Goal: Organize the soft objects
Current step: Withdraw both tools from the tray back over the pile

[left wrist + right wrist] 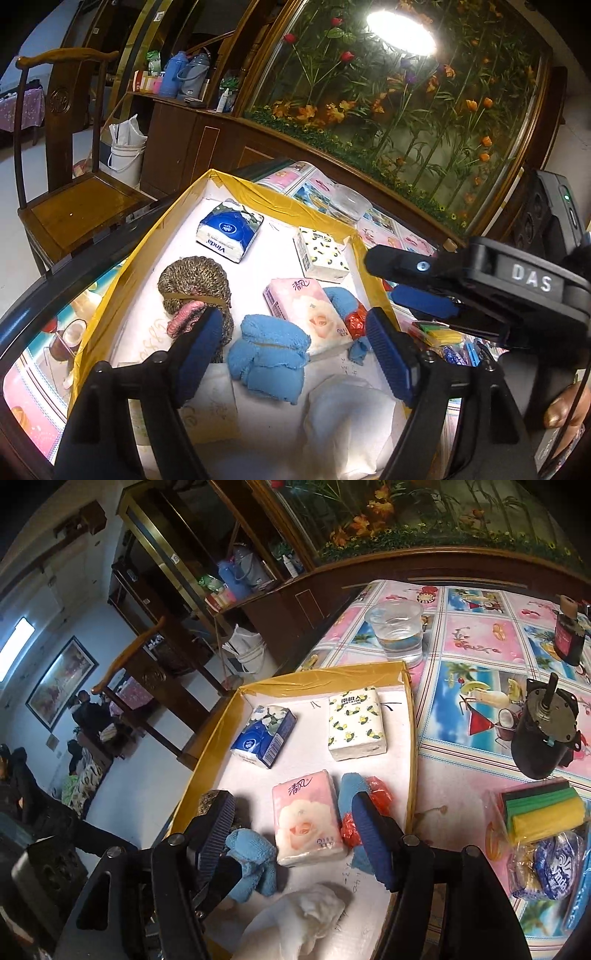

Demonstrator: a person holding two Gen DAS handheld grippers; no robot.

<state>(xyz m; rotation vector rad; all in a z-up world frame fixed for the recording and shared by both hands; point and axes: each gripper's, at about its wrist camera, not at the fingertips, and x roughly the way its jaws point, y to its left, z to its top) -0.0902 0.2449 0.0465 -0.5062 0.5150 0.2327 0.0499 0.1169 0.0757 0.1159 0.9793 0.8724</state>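
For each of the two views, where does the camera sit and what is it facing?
Left wrist: sits on the left gripper, looks down into the yellow-rimmed tray; open jaws, right gripper and a hand show.
Right wrist: sits on the right gripper, faces the same tray and the tablecloth; its open jaws show.
Shared: pink tissue pack, blue cloth, water cup.

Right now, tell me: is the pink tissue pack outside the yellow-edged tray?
No, the pink tissue pack lies inside the yellow-edged tray, beside the blue cloth.
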